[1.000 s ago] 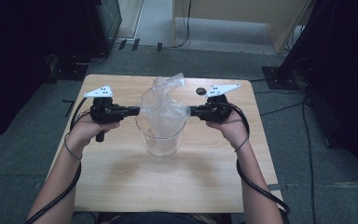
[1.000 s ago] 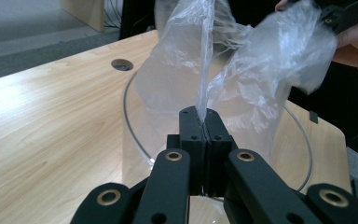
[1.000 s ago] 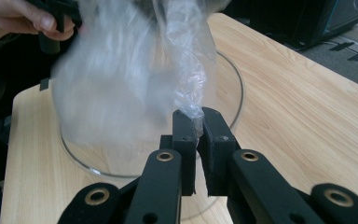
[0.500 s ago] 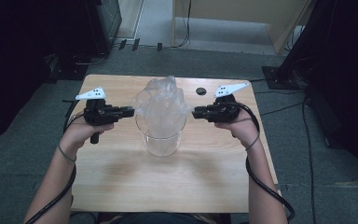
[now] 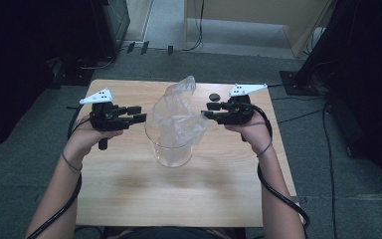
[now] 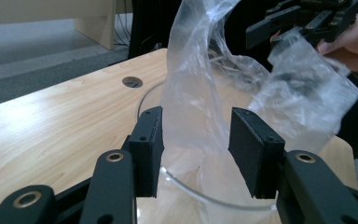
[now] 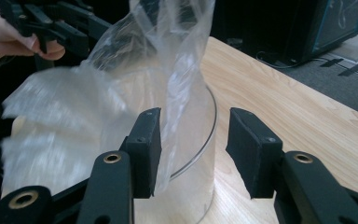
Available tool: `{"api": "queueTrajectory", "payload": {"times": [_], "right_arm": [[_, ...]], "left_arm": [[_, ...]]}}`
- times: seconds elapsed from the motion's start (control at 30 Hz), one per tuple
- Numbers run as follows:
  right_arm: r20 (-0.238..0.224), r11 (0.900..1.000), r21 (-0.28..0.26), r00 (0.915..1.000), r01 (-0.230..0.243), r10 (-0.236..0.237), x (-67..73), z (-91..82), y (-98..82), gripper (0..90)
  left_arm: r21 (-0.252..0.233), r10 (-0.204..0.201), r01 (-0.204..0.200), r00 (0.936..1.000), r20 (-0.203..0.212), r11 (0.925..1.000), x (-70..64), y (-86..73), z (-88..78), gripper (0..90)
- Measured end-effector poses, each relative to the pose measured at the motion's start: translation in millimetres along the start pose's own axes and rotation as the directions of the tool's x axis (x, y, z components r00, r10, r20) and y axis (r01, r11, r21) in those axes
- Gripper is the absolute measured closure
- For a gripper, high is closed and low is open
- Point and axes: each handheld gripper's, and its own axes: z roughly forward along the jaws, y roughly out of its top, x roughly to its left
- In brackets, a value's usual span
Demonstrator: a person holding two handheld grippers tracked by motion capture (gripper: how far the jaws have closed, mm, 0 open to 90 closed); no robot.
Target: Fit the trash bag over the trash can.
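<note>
A clear glass cylinder (image 5: 171, 149) stands upright mid-table with a crumpled clear plastic bag (image 5: 176, 112) in its mouth. The bag rises above the rim and hangs over the right side. My left gripper (image 5: 138, 113) is level, just left of the bag, and its jaws have just been opening. In the left gripper view a fold of the bag (image 6: 191, 93) stands loose between the open left gripper (image 6: 196, 140). My right gripper (image 5: 210, 110) faces it from the right, jaws also just opening. In the right gripper view the bag's edge (image 7: 177, 84) hangs by the inner pad (image 7: 147, 140) of the right gripper (image 7: 193, 140).
The wooden table (image 5: 129, 194) has a small round hole (image 5: 213, 96) behind the cylinder. Cables trail from both grippers past the forearms. Dark cabinets (image 5: 109, 20), a light wooden unit (image 5: 258, 20) and floor cables lie beyond the far edge.
Both grippers, shut on the bag's sides a second ago, have opened and let go. The hands drew slightly apart, and the bag has sprung loose and slumped to the right.
</note>
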Motion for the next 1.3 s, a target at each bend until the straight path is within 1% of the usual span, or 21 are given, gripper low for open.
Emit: {"api": "queueTrajectory", "payload": {"times": [0.07,0.1,0.23,0.27,0.3,0.37,0.47,0.57,0.67,0.73,0.8,0.83,0.87,0.93,0.97,1.03,1.07,1.13,1.23,1.27,1.3], "right_arm": [[0.014,1.0,-0.008,0.9999,-0.006,0.006,-1.6,6.0,1.4,54.8],[0.014,1.0,-0.008,0.9999,-0.006,0.006,-1.6,6.0,1.4,54.8],[0.02,1.0,-0.01,0.9998,-0.008,0.009,-2.6,18.8,2.8,53.4],[0.016,1.0,-0.009,0.9998,-0.011,0.011,-1.6,26.9,3.7,52.5],[0.016,1.0,-0.009,0.9998,-0.011,0.011,-1.6,26.9,3.7,52.5],[0.001,1.0,-0.006,0.9999,-0.011,0.011,1.2,36.8,3.7,51.2],[-0.007,1.0,0.002,0.9999,-0.007,0.007,4.8,43.8,2.6,50.5],[-0.009,1.0,0.014,1.0,0.0,0.0,10.7,50.9,1.0,50.3],[0.0,1.0,0.012,1.0,0.003,-0.003,13.3,52.9,0.6,50.0],[0.005,1.0,0.005,1.0,0.0,0.0,14.5,52.0,1.3,49.6],[0.005,1.0,0.0,1.0,0.004,-0.004,16.2,49.8,2.7,49.0],[0.006,1.0,-0.002,1.0,0.006,-0.006,16.8,48.7,3.3,48.9],[0.014,1.0,-0.006,0.9998,0.011,-0.011,18.9,45.3,5.6,47.5],[0.018,1.0,-0.005,0.9998,0.012,-0.012,19.8,44.4,6.4,46.3],[0.016,1.0,-0.006,0.9997,0.018,-0.018,24.0,42.3,9.1,42.9],[0.01,1.0,-0.005,0.9997,0.023,-0.023,25.6,42.1,10.1,42.0],[-0.004,0.999,-0.01,0.9994,0.036,-0.036,30.9,42.7,12.9,39.2],[-0.005,0.999,-0.015,0.9991,0.041,-0.041,34.0,44.9,14.2,38.9],[0.012,0.999,-0.013,0.9991,0.041,-0.041,34.8,48.5,13.8,39.9],[0.032,0.999,-0.012,0.999,0.031,-0.031,32.7,52.1,11.9,43.8],[0.039,1.0,-0.013,0.9991,0.02,-0.02,31.2,53.5,10.8,46.4]], "left_arm": [[0.006,0.011,-0.011,0.9999,0.008,0.9999,0.5,2.8,5.7,53.8],[0.006,0.011,-0.011,0.9999,0.008,0.9999,0.5,2.8,5.7,53.6],[0.006,0.007,-0.007,1.0,0.007,1.0,1.5,6.7,10.6,53.6],[-0.004,0.013,-0.013,0.9999,0.007,0.9999,0.5,10.5,12.2,53.0],[-0.004,0.013,-0.013,0.9999,0.007,0.9999,0.5,10.5,12.2,52.9],[-0.024,0.027,-0.027,0.9996,0.008,0.9994,-2.7,17.4,14.2,52.3],[-0.027,0.041,-0.041,0.9991,0.007,0.9988,-5.6,21.2,17.3,52.2],[-0.019,0.057,-0.057,0.9983,0.004,0.9982,-8.7,23.2,23.7,52.0],[0.012,0.071,-0.071,0.9974,-0.015,0.9974,-8.7,20.3,33.9,52.3],[0.026,0.068,-0.067,0.9965,-0.048,0.9974,-7.0,17.6,40.5,56.7],[0.029,0.037,-0.035,0.9967,-0.071,0.9989,-6.2,16.3,44.8,68.2],[0.026,0.033,-0.031,0.9964,-0.079,0.9992,-5.9,15.9,46.3,72.2],[0.025,0.034,-0.032,0.9954,-0.089,0.9992,-6.0,15.4,47.7,78.8],[0.029,0.03,-0.027,0.9941,-0.104,0.9992,-6.8,15.4,48.8,80.3],[0.028,0.031,-0.028,0.9938,-0.106,0.9992,-7.8,15.6,49.1,82.9],[0.032,0.038,-0.034,0.9931,-0.111,0.9989,-9.5,15.9,49.6,83.3],[0.034,0.039,-0.035,0.9932,-0.11,0.9988,-11.0,15.9,50.3,85.0],[0.039,0.048,-0.045,0.994,-0.098,0.9982,-14.1,15.7,52.0,85.9],[0.053,0.075,-0.07,0.9936,-0.085,0.9961,-20.2,15.0,55.8,86.8],[0.058,0.083,-0.078,0.9933,-0.08,0.9953,-22.6,14.3,57.2,87.7],[0.06,0.086,-0.082,0.9933,-0.077,0.9948,-23.8,13.8,57.7,88.1]]}}
